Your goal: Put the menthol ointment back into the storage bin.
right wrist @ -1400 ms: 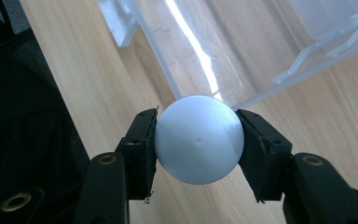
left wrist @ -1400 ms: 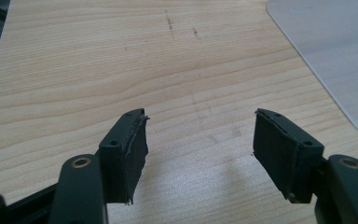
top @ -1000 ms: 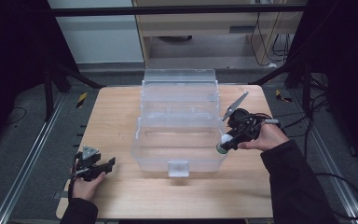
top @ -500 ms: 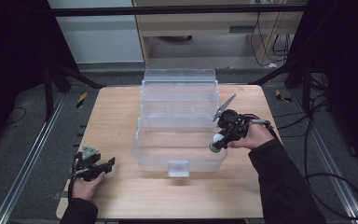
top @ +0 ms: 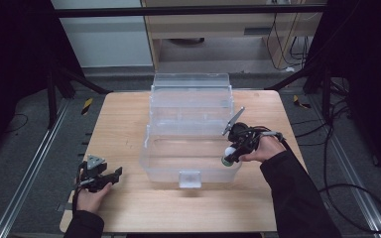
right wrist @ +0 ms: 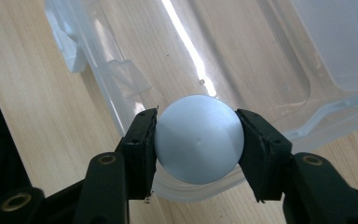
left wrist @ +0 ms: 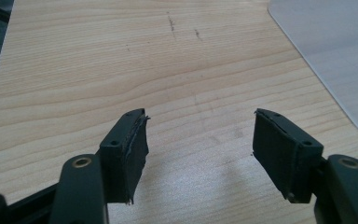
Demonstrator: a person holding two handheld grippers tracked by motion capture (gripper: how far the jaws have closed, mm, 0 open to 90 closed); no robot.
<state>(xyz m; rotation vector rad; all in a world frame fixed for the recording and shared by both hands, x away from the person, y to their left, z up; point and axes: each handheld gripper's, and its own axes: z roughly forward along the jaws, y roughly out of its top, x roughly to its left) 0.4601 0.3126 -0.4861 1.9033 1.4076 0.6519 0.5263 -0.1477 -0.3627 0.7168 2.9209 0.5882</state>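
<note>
- A clear plastic box (top: 188, 148) stands in the middle of the wooden table (top: 129, 114), its lid (top: 191, 87) swung open and standing up at the far side.
- The box has a latch tab (top: 189, 178) at its near wall; through the clear floor the wood grain shows, and nothing lies inside it that can be made out.
- The right gripper (top: 230, 152) is over the box's near right corner, closed on a pale blue-white ball (right wrist: 198, 138).
- In the right gripper view the ball sits squeezed between both pads (right wrist: 144, 149), held above the box rim (right wrist: 121, 88), partly over the inside and partly over the edge.
- The right hand (top: 260, 148) holds that gripper from the table's right side.
- The left gripper (top: 110, 174) rests low near the table's near left corner, well apart from the box, in the left hand (top: 92, 196).
- Its jaws stand wide apart with nothing between them, bare wood beneath; the box's corner (left wrist: 335, 56) shows at the upper right of the left gripper view.
</note>
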